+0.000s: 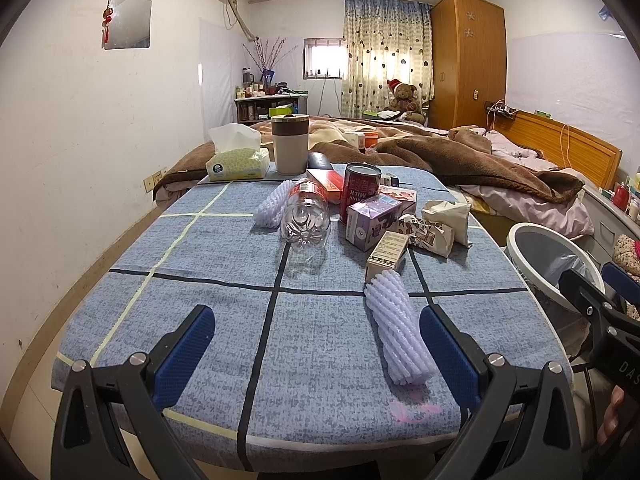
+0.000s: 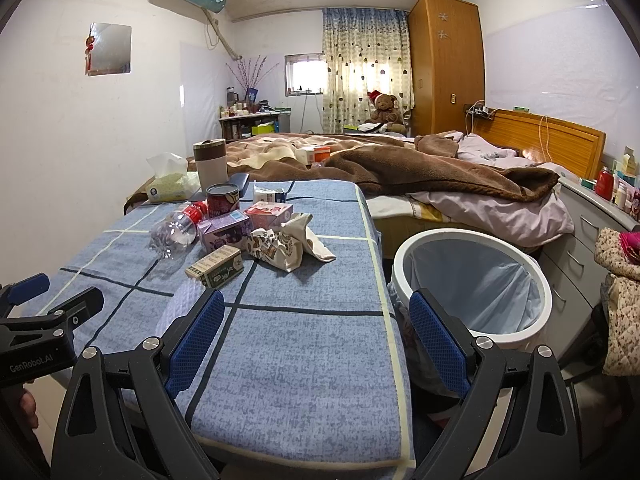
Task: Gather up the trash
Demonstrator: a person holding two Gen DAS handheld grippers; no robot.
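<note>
- The left gripper [image 1: 316,344] was spread wide over the near edge of the table [image 1: 200,320], holding nothing.
- A white foam net sleeve [image 1: 398,328] lay on the blue cloth between its fingers, close to the right one.
- The right gripper [image 2: 316,332] was spread wide too, empty, above the table's near right corner.
- The clear plastic bottle [image 2: 176,232], red can [image 2: 222,200], purple carton [image 2: 226,232] and small boxes sat in a heap near the middle.
- The white trash bin [image 2: 472,284] stood just beside the table's right edge.
</note>
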